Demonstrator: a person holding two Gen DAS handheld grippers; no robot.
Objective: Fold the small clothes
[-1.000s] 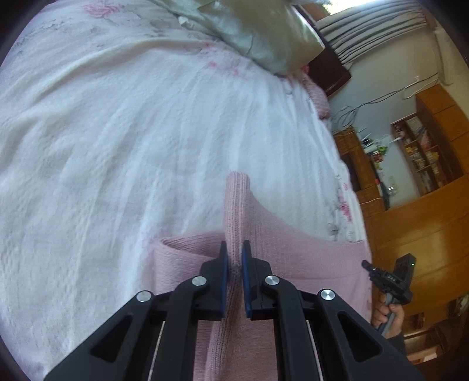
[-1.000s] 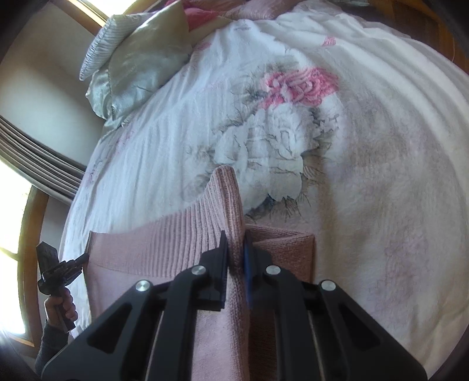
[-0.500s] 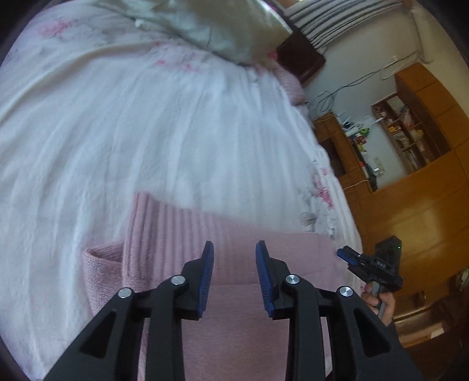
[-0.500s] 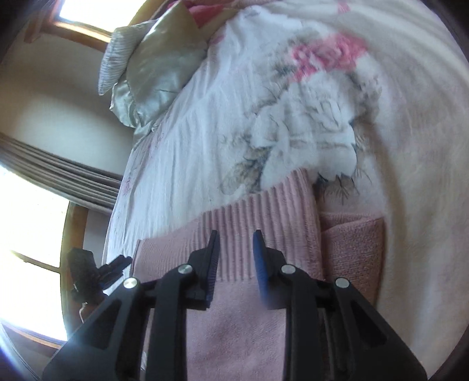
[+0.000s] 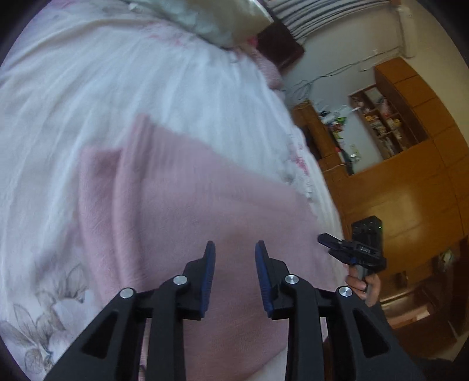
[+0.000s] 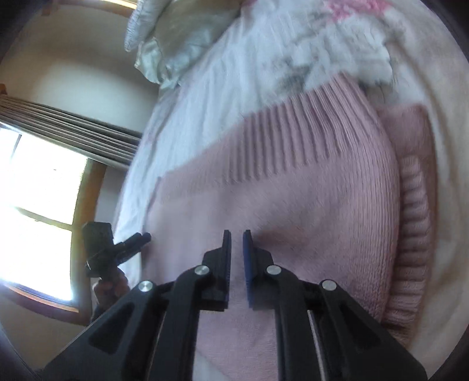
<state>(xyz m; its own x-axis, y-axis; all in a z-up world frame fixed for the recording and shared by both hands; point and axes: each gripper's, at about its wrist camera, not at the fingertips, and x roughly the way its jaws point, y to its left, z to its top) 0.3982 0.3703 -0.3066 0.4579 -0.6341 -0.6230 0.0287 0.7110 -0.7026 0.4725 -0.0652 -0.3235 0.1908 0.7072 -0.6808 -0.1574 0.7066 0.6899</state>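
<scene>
A pink knit sweater (image 5: 190, 199) lies folded on the white flowered bedspread (image 5: 117, 73). My left gripper (image 5: 234, 249) hovers open over its near part, with nothing between the blue pads. In the right wrist view the sweater (image 6: 293, 190) shows its ribbed hem at the far edge and a folded sleeve (image 6: 416, 219) at the right. My right gripper (image 6: 237, 237) hangs over the sweater with its pads drawn nearly together and no cloth between them. Each view shows the other gripper held by a hand at the bed's edge.
A pale pillow (image 5: 228, 20) lies at the head of the bed. Wooden cabinets and shelves (image 5: 410, 175) stand beyond the bed's right side. A bright window with a striped curtain (image 6: 38, 205) is on the left side.
A second ago both grippers pinched the sweater's lifted hem. They let it go onto the bed and drew back. The left stays wide; the right has narrowed again.
</scene>
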